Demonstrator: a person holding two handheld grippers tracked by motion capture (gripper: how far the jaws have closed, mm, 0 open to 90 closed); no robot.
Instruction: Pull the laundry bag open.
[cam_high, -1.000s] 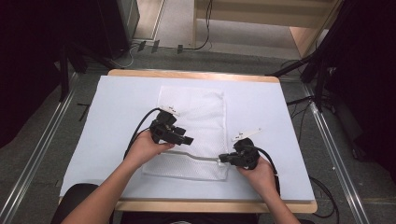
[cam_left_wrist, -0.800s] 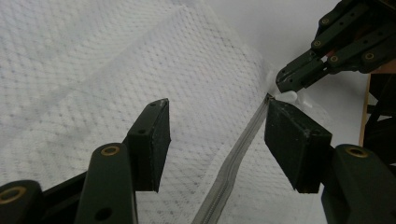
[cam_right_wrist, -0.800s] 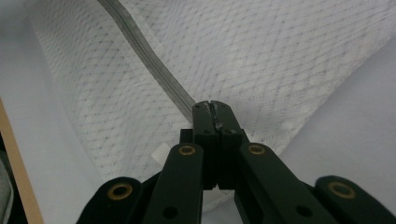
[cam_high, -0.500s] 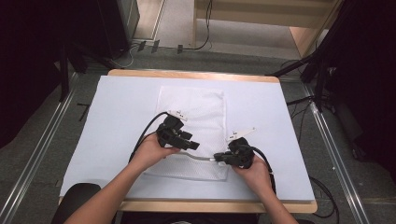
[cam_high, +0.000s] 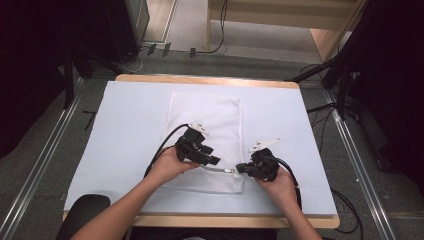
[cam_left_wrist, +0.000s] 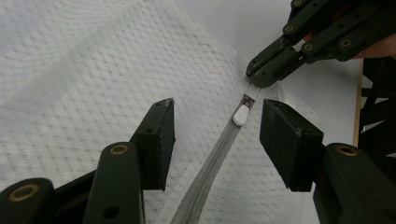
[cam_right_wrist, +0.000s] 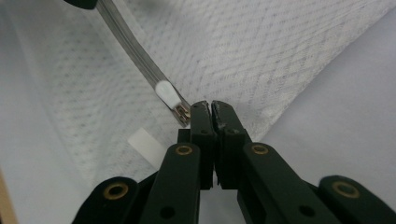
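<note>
Bright even overhead light, dark surroundings, soft shadows, blurred close-up jaws

My left gripper (cam_high: 212, 161) points to 4 o'clock, its fingers (cam_left_wrist: 159, 140) apart but just closing; my right gripper (cam_high: 240, 169) is clamped tight.

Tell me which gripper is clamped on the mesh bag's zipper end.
The right gripper: its jaws are shut on the zipper tape end beside the white pull tab. The left gripper has been closing but straddles the zipper without touching.
</note>
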